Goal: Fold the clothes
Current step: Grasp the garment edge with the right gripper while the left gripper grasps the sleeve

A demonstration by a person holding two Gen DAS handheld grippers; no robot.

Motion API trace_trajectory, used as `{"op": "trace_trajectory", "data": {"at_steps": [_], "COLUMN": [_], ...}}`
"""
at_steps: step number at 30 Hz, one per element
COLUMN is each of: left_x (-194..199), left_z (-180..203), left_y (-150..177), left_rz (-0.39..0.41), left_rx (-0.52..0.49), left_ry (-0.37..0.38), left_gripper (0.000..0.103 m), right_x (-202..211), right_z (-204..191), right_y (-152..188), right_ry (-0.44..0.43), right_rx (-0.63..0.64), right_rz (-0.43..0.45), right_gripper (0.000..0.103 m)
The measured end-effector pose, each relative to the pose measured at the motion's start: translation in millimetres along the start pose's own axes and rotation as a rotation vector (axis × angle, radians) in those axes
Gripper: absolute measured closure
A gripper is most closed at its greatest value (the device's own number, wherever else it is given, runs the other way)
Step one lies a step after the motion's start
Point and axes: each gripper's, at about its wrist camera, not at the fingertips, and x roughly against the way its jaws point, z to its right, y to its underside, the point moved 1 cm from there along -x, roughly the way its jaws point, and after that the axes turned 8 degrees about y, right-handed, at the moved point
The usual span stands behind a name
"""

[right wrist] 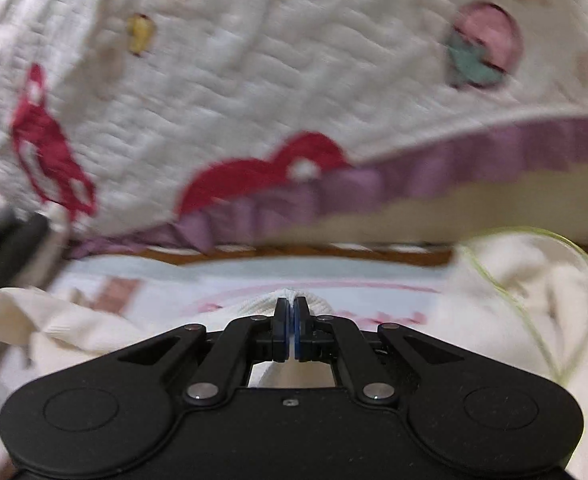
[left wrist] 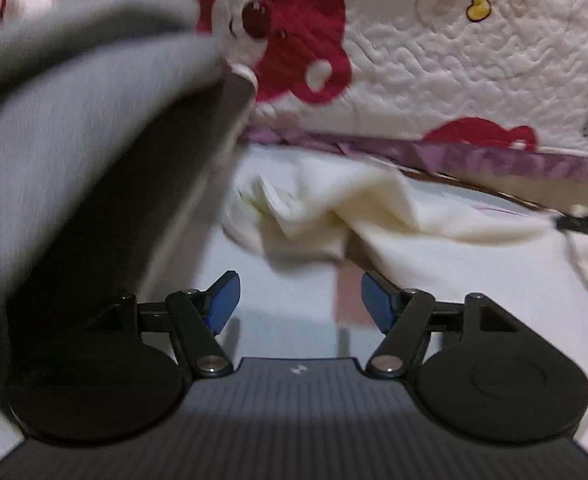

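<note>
A cream-white garment (left wrist: 378, 208) lies crumpled on a white printed sheet ahead of my left gripper (left wrist: 300, 300), which is open and empty, its blue pads (left wrist: 224, 300) wide apart. In the right wrist view my right gripper (right wrist: 291, 320) is shut on a ribbed edge of the cream garment (right wrist: 294, 296), which bunches around and under the fingers and spreads to the left (right wrist: 66, 328) and right (right wrist: 534, 280).
A grey cloth (left wrist: 74, 128) hangs close at the left of the left wrist view. A white quilt with red bear prints and purple frill (left wrist: 454, 60) rises behind, also in the right wrist view (right wrist: 254, 80). A thin yellow-green cord (right wrist: 586, 272) loops at right.
</note>
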Motion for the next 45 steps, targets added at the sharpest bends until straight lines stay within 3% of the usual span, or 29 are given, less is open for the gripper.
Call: {"op": "trace_trajectory", "data": {"at_steps": [3,9,12,14,15,16,19,23,27,28,29,30,31,32,33,37,40,45], "left_x": [-21.3,-83.7,-96.1,-96.9,-97.2,-95.6,-64.4,24.1,97.3,106.0,114.7,119.5,119.1,118.7,118.3,116.7,116.8,118.4], "left_z": [10.9,30.2,29.7,25.6,24.2,24.3,40.4,51.3,58.2,57.5,56.7,54.4,50.1,45.8,41.5,25.2,23.5,10.4], "left_y": [-12.8,-18.7,-21.9,-26.2,-28.2,-30.9,-42.6,-73.5,-94.3,-97.5,-100.8,-103.5,-105.2,-107.0,-108.8,-113.0,-110.1,-104.3], "left_rz": [0.008,-0.063,-0.083,-0.100,-0.113,-0.128,-0.048,0.157,0.311,0.319,0.327,0.326,0.315,0.303,0.292,0.242,0.225,0.183], "left_rx": [-0.115,-0.422,-0.468,-0.445,-0.428,-0.410,-0.385,-0.324,-0.314,-0.322,-0.330,-0.334,-0.333,-0.331,-0.330,-0.311,-0.362,-0.369], "left_ry": [-0.036,-0.227,-0.221,-0.161,-0.134,-0.119,-0.116,-0.116,-0.176,-0.201,-0.226,-0.248,-0.266,-0.285,-0.303,-0.331,-0.373,-0.427], "left_gripper": [0.029,0.026,0.022,0.037,0.080,0.095,0.095,0.095,0.095,0.095,0.095,0.095,0.095,0.095,0.095,0.095,0.095,0.094], "right_x": [-6.7,-9.0,-10.0,-10.6,-10.9,-11.3,-12.2,-10.8,-3.5,0.3,4.2,10.3,16.9,23.6,30.2,57.3,73.7,76.8], "right_z": [14.6,16.1,16.5,16.7,16.8,16.9,18.0,16.0,-11.5,-20.6,-29.8,-35.7,-40.7,-45.8,-50.9,-64.0,-61.4,-24.4], "right_y": [7.4,9.8,10.7,11.4,11.7,12.0,13.0,11.9,12.2,13.0,13.8,19.1,25.5,31.9,38.2,61.9,70.9,75.0], "right_ry": [0.050,0.036,0.027,0.021,0.018,0.015,-0.004,-0.064,-0.205,-0.228,-0.250,-0.247,-0.237,-0.227,-0.217,-0.220,-0.224,-0.083], "right_rx": [-0.011,0.050,0.082,0.103,0.113,0.124,0.134,0.081,0.154,0.186,0.219,0.226,0.226,0.226,0.226,0.251,0.233,0.251], "right_rz": [-0.025,-0.022,-0.019,-0.017,-0.017,-0.016,-0.011,-0.020,-0.077,-0.080,-0.084,-0.091,-0.100,-0.108,-0.117,-0.129,-0.154,-0.148], "right_gripper": [0.100,0.100,0.100,0.100,0.100,0.100,0.100,0.098,0.093,0.093,0.086,0.073,0.066,0.051,0.044,0.044,0.044,0.042]}}
